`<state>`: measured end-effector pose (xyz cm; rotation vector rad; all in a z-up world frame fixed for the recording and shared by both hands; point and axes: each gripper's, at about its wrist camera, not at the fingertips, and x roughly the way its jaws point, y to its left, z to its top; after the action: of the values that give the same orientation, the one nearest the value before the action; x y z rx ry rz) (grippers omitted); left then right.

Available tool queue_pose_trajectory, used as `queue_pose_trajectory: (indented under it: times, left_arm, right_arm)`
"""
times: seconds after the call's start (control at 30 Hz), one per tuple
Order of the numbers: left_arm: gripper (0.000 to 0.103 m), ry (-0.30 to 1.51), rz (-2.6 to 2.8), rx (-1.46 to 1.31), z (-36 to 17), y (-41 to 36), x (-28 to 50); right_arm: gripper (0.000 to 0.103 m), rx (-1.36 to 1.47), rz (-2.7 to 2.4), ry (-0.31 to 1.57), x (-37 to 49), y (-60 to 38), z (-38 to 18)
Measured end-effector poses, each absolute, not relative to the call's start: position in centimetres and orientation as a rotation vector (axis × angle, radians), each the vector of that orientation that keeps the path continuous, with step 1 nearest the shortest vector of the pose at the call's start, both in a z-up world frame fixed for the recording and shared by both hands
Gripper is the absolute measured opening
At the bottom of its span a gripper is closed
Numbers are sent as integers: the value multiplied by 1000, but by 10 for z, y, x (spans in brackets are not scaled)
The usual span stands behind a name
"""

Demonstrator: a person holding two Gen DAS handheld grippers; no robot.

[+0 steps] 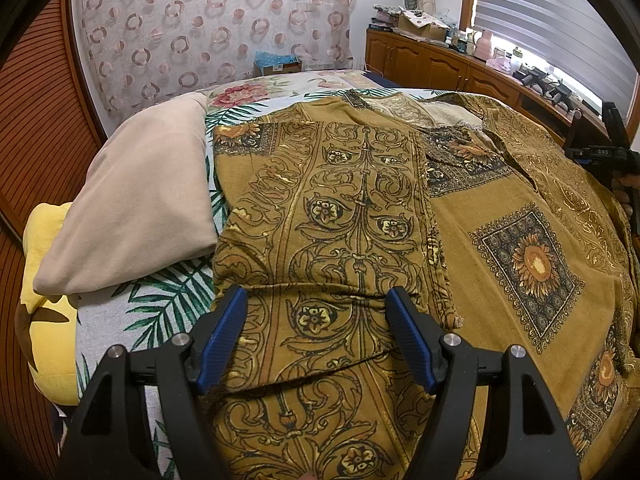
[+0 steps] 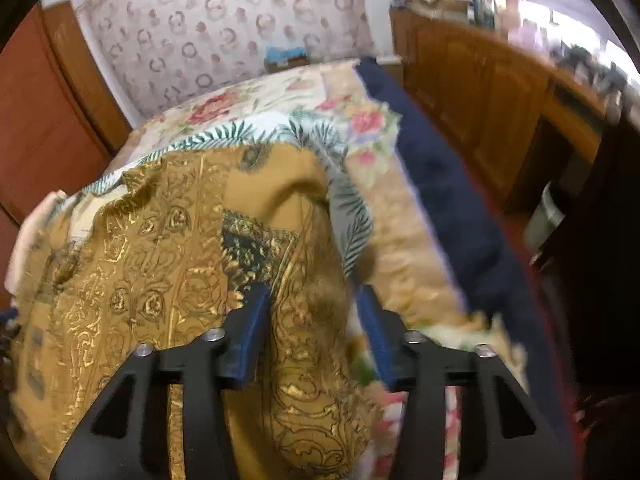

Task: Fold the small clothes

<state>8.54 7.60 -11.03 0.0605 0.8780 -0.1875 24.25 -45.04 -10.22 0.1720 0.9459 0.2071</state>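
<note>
On the bed (image 1: 120, 316), seen from the left wrist, a mustard-gold patterned shirt (image 1: 500, 216) lies spread over the palm-leaf bedspread, collar toward the far end. Its left side panel (image 1: 320, 208) is already turned inward over the body, so the garment looks partly folded lengthwise. The left gripper (image 1: 316, 312) hovers low over the near part of that turned panel with its jaws spread wide and nothing between the blue pads; whether they touch the cloth is hard to tell. Probably it sits there to press or steady the fold. A beige pillow (image 1: 132, 200) lies just beside the shirt toward the bed's left edge, with a yellow cushion (image 1: 44, 312) beyond it at the near left corner. Far right, the other gripper shows as a dark shape at the shirt's opposite edge. A wooden cabinet (image 1: 432, 64) runs under the window.

From the right wrist the picture is blurred, which suggests motion. The right gripper (image 2: 312, 312) is at the shirt's right side near the bed's right edge, jaws spread, with a raised hump of gold fabric (image 2: 304, 216) rising between and ahead of them. No pinch is visible. My guess is that this side is being gathered to turn inward and match the other. The navy bed border (image 2: 440, 184) runs alongside.
</note>
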Motion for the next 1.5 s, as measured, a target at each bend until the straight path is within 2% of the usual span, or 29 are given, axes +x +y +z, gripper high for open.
queue_pose_trajectory:
  times: [0.03,0.07,0.2,0.6,0.83,0.93,1.07,1.1,1.27,1.5]
  left_arm:
    - [72,878,-188,60,-110,76,85]
    - [72,878,-188,60,-110,76,85]
    - [72,878,-187,60,-110,76,85]
    - [72,878,-188,60,-110,76,85]
    - [72,878,-187,61,-110,75,85]
    - [72,878,-187,61,-110,76,85]
    - [73,877,-185,66,-110,76,86]
    - [73,877,-182,69,-110,75,86]
    - [73,876,-181,71,-110,74,86]
    - [73,876,-182,70,-110,74,86]
  right_arm:
    - [24,209,236,950,242,-453,-102]
    - [12,234,267,950,241,-454,-101]
    - [0,112,248,912,233,-439,-90]
    - [0,-151,364,666,200,-357,-22]
    - [0,-229,469,803,188,-299,-69]
    - [7,-209,461,827,181,-298,-79]
    - [38,-202,457,823,168,-305,-76]
    - [43,-189,454,812,163,-310,-71]
    - [51,-137,365,755,154,-348,-52]
    - [51,-38,258,859,186,-393,-75]
